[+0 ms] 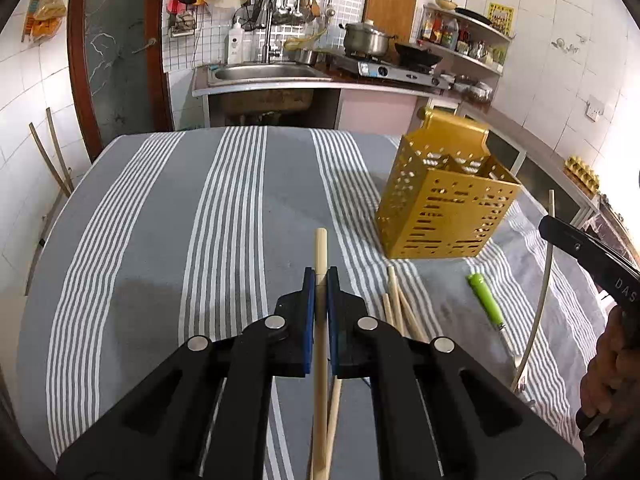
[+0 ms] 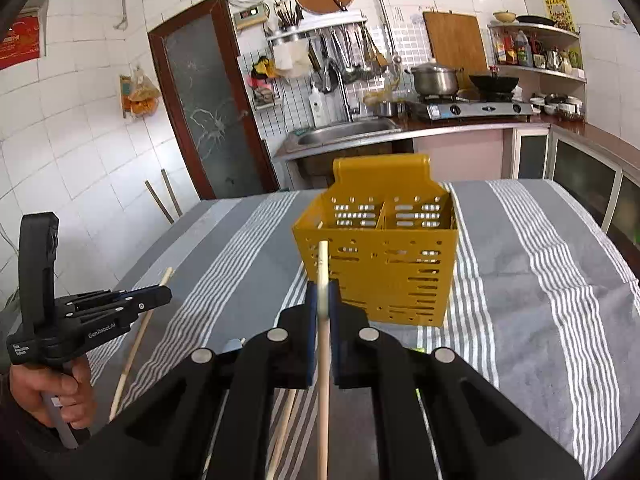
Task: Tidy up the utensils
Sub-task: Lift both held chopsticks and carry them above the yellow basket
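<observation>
Left gripper (image 1: 320, 280) and right gripper (image 2: 323, 294) each pinch a pale wooden chopstick (image 1: 320, 248); next, both go into the perforated yellow metal holder (image 2: 380, 256) mid-table.

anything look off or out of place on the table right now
Nothing is spilled or broken. The yellow caddy stands upright and looks empty, while loose chopsticks and a green-handled utensil lie scattered on the striped cloth. Each gripper, left and right, is shut on one chopstick.
</observation>
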Motion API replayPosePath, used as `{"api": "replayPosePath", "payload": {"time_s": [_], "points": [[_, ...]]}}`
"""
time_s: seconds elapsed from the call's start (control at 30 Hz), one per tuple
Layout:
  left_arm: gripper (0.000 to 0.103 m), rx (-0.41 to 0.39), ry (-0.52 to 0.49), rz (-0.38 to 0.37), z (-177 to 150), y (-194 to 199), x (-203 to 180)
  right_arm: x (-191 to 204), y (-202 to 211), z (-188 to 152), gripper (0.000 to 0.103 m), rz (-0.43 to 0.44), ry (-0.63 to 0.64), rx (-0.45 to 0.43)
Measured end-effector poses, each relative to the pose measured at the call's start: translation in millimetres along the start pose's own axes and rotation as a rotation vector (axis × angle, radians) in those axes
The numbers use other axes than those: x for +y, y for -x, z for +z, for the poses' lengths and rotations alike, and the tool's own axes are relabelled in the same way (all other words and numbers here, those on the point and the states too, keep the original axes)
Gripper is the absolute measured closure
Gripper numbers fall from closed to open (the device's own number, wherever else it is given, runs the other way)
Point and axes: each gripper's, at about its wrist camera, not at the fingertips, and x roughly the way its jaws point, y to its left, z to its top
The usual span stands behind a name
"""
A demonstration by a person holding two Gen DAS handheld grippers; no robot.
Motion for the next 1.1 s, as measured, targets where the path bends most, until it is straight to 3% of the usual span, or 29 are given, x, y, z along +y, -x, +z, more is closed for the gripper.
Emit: {"api": "replayPosePath", "payload": {"time_s": [0.6, 1.1], "points": [[0.098, -0.184, -0.008, -0.045, 40, 64, -47, -18, 58, 42, 0.097, 0.000, 0.030, -0.192], [0.098, -0.361, -0.013, -0.195, 130, 62, -104, -36, 65, 110, 0.097, -0.032, 0.069, -0.339]]}}
